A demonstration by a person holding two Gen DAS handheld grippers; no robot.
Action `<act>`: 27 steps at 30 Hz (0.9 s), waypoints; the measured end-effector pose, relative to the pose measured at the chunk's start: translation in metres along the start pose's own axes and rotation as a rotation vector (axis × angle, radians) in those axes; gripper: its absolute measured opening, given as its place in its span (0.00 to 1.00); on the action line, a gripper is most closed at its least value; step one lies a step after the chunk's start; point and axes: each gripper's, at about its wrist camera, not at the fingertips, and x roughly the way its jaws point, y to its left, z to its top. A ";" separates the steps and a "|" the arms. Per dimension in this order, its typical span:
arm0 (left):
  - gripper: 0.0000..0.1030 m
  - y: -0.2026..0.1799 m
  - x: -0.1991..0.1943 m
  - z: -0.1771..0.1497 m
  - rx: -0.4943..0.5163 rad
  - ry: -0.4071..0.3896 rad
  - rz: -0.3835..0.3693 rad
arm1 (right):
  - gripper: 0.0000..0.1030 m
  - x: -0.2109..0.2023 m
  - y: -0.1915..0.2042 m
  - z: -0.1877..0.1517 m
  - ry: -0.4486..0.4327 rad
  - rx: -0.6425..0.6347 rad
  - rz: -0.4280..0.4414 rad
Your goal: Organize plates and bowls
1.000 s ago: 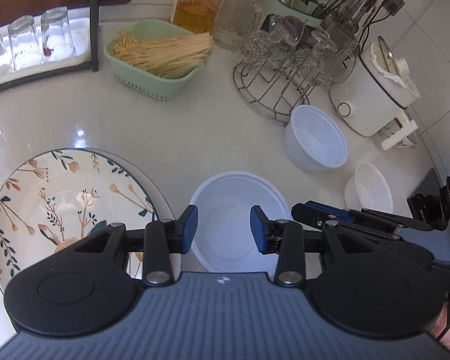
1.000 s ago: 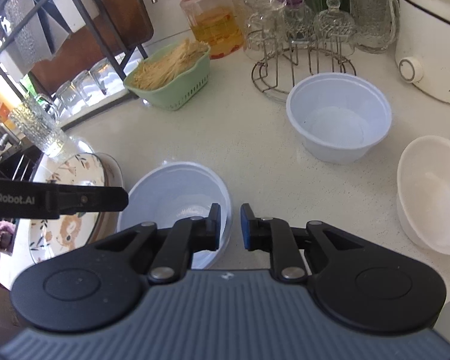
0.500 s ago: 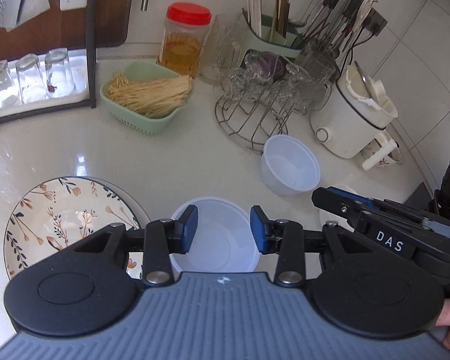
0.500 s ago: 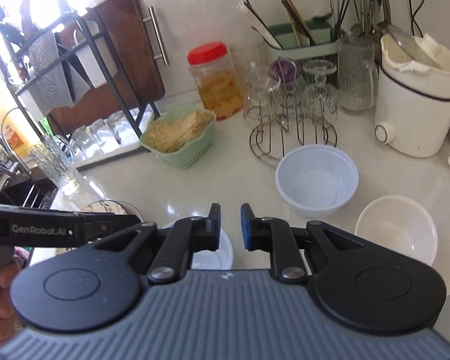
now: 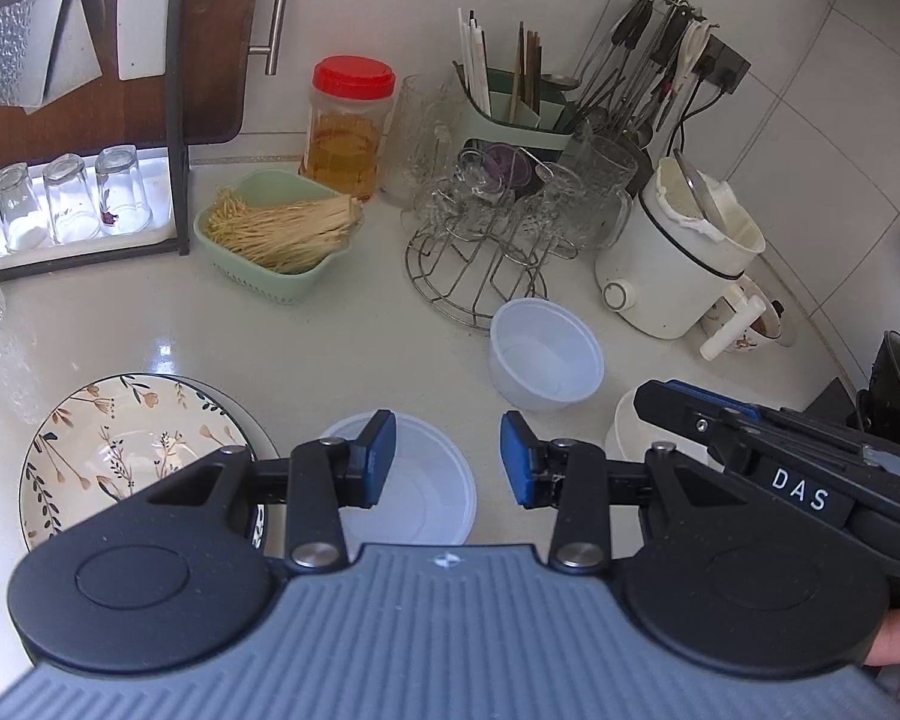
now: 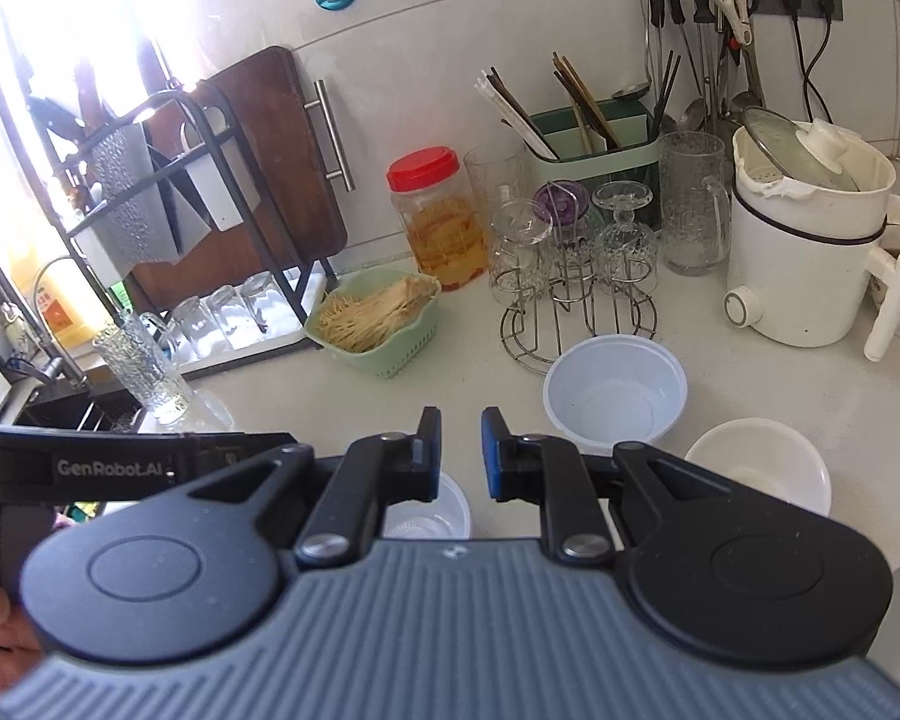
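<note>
Through my left wrist camera, my left gripper point(image 5: 448, 459) hangs above the white counter point(image 5: 342, 336) with its blue pads a moderate way apart and nothing between them; below the gap sits a clear plastic bowl point(image 5: 417, 495), untouched. Just left of that bowl lies the floral plate point(image 5: 126, 450), stacked on another plate whose rim shows at its right edge. Farther off, near the wire glass rack point(image 5: 480, 264), stands a second white bowl point(image 5: 546, 354), and a third small white bowl point(image 5: 627, 432) is half hidden behind my right gripper point(image 5: 678, 399), which crosses in from the right edge. Only this view shows the plate. Through my right wrist camera, my right gripper point(image 6: 461, 456) has a narrow gap between its pads and holds nothing; the clear bowl point(image 6: 435, 510) peeks out just under the left pad. The white bowl point(image 6: 615, 396) by the rack and the small white bowl point(image 6: 756, 468) beside it are both in full sight here, and my left gripper's body point(image 6: 114, 465) reaches in from the left. This view alone takes in the sink tap point(image 6: 48, 336), the bright window and the wall sockets. Along the tiled wall stand a red-lidded jar point(image 6: 444, 222), a green basket of noodles point(image 6: 375, 318), a white cooker point(image 6: 804, 234) and a dark cutting board point(image 6: 270, 162).
</note>
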 end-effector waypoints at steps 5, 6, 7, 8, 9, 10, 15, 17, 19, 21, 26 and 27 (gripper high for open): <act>0.43 -0.016 0.000 -0.003 0.023 -0.005 0.009 | 0.18 -0.008 -0.009 -0.002 -0.006 0.002 -0.006; 0.43 -0.020 0.000 -0.004 0.027 -0.006 0.009 | 0.18 -0.008 -0.012 -0.002 -0.003 0.005 -0.009; 0.43 -0.023 0.001 -0.004 0.029 -0.006 0.006 | 0.18 -0.010 -0.014 -0.002 -0.003 0.006 -0.012; 0.43 -0.027 0.002 -0.004 0.032 -0.006 0.003 | 0.18 -0.012 -0.016 -0.003 -0.005 0.004 -0.015; 0.43 -0.031 0.004 -0.005 0.035 -0.005 0.000 | 0.18 -0.014 -0.019 -0.003 -0.006 0.000 -0.020; 0.43 -0.035 0.005 -0.005 0.040 -0.002 -0.002 | 0.18 -0.016 -0.022 -0.004 -0.008 -0.001 -0.025; 0.43 -0.059 0.016 -0.007 0.067 0.009 -0.022 | 0.18 -0.027 -0.043 -0.008 -0.010 0.015 -0.045; 0.43 -0.071 0.022 -0.009 0.077 0.013 -0.028 | 0.18 -0.031 -0.053 -0.010 -0.012 0.022 -0.054; 0.43 -0.083 0.027 -0.012 0.085 0.013 -0.034 | 0.18 -0.035 -0.063 -0.012 -0.011 0.023 -0.067; 0.43 -0.094 0.032 -0.016 0.089 0.012 -0.037 | 0.18 -0.037 -0.072 -0.015 -0.010 0.022 -0.075; 0.43 -0.109 0.045 -0.025 0.053 0.018 -0.055 | 0.18 -0.043 -0.098 -0.021 -0.011 0.020 -0.090; 0.43 -0.112 0.048 -0.027 0.050 0.020 -0.047 | 0.18 -0.043 -0.102 -0.022 -0.013 0.018 -0.093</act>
